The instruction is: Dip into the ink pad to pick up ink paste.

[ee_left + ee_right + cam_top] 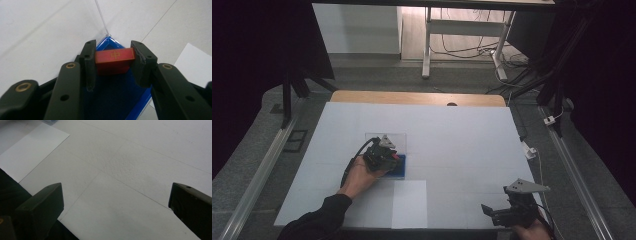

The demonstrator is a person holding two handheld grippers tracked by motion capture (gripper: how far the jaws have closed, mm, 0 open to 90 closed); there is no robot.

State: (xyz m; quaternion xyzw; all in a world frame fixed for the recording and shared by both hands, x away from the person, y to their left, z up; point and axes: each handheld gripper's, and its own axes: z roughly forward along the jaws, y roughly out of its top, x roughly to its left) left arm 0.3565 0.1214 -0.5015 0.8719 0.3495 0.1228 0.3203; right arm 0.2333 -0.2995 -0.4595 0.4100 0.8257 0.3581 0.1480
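The table (462, 130) carries a white covering marked with faint seams; a strip of bare wood shows along its far edge. The left gripper (113, 58) is positioned over a blue tray (117, 100) near the centre-left of the table; its two black jaws are closed against the opposite ends of a small red block (114, 56), which bears a gold-coloured mark on its upper face; the block sits between the jaws above the tray's dark blue floor, and whether it touches that floor cannot be told. In the high view the left gripper (384, 156) hides most of the blue tray (401, 167); the left hand (359, 177) grips the tool from behind, a dark sleeve reaching back to the near edge. A clear plastic sheet (397, 137) lies just beyond the tray, its thin edge also visible in the left gripper view. A white paper sheet (409, 202) lies flat on the covering, just beside the tray on its near side. The right gripper (507, 210) is at the near right corner of the table, well apart from the tray; its jaws stand wide apart with nothing between them; in the right gripper view the paper sheet (30, 150) lies at the upper left, beyond the spread jaws.
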